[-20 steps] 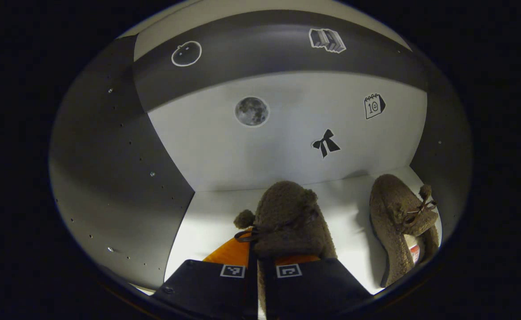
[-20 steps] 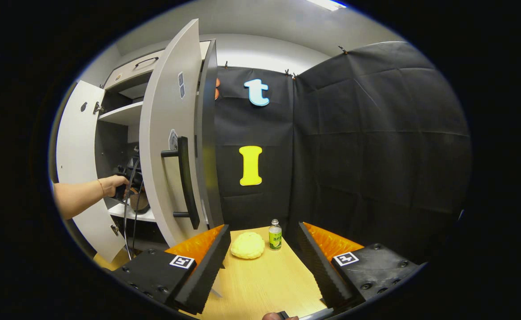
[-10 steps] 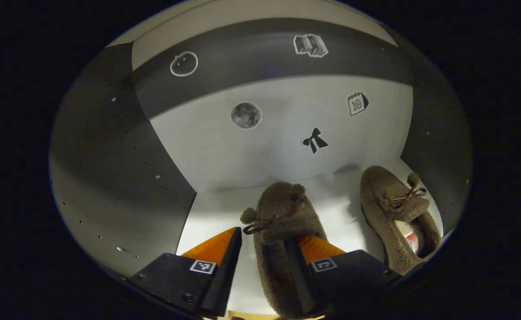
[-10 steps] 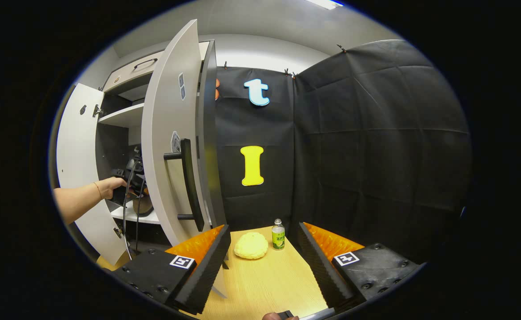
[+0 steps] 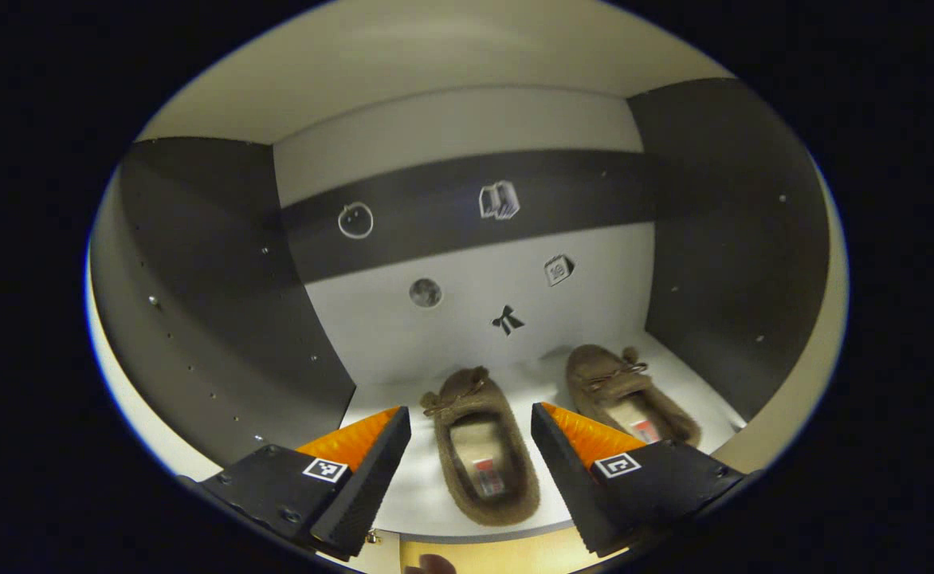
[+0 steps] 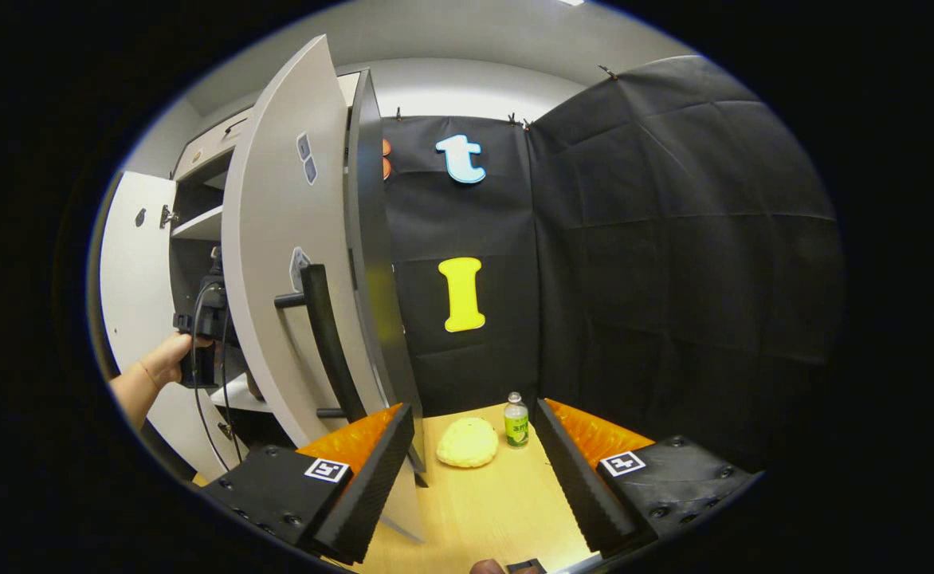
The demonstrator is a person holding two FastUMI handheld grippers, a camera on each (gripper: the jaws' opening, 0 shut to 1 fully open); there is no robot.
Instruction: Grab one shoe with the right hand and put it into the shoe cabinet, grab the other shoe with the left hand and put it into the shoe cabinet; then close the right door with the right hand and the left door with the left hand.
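shoes shelved, right shoe part hidden

Your two shoes: brown fuzzy slippers with small bows at the toe, both flat on the white shelf of the shoe cabinet, toes toward its back wall. The left shoe sits nearer the front edge, the right shoe deeper, apart. Your right door and left door stand open.
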